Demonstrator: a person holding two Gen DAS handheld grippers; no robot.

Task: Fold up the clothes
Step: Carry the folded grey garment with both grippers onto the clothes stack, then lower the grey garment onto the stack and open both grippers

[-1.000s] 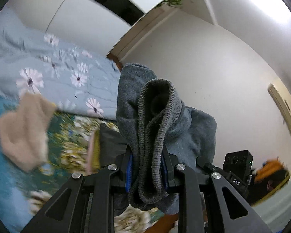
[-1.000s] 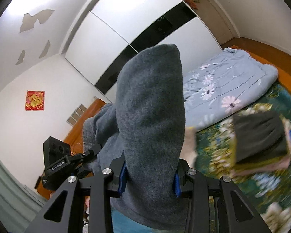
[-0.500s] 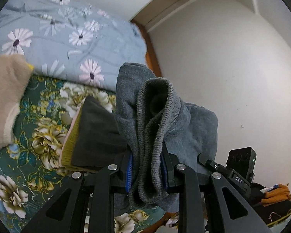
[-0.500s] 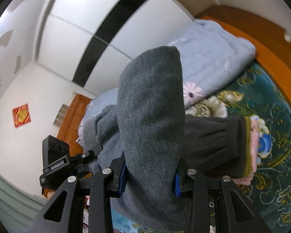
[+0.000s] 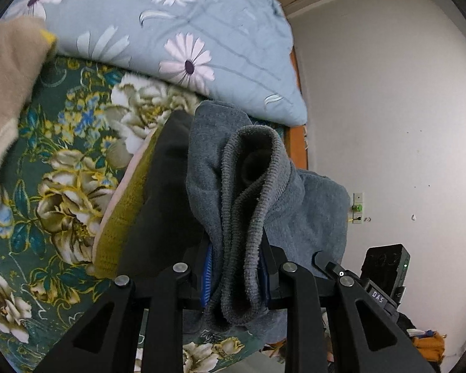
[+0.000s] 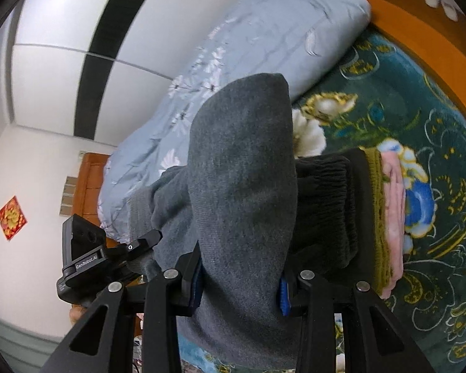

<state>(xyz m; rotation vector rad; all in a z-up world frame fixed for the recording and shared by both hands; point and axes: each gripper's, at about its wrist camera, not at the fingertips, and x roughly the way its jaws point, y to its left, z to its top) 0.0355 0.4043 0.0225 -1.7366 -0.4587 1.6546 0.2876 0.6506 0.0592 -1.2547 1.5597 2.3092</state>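
Note:
A folded grey knit garment [image 5: 248, 192] is held in the air between both grippers. My left gripper [image 5: 236, 276] is shut on its ribbed edge. My right gripper [image 6: 240, 276] is shut on a thick smooth fold of the same garment [image 6: 242, 168]. Just behind it on the bed lies a stack of folded clothes [image 5: 146, 214]: a dark garment on top, olive and pink ones below; it also shows in the right wrist view [image 6: 351, 211]. The other gripper shows in each view, the right one [image 5: 372, 283] and the left one [image 6: 90, 258].
The bed has a green floral cover [image 5: 62, 168] and a rolled light-blue daisy quilt [image 5: 177, 34] at the back. A beige garment [image 5: 6, 93] lies at the left. A wooden bed frame [image 6: 425, 40] borders the cover. White wardrobe doors [image 6: 62, 84] stand behind.
Both grippers have tilted downward and moved with the grey garment toward the stack of folded clothes, which now looks larger and closer. Both grips are unchanged.

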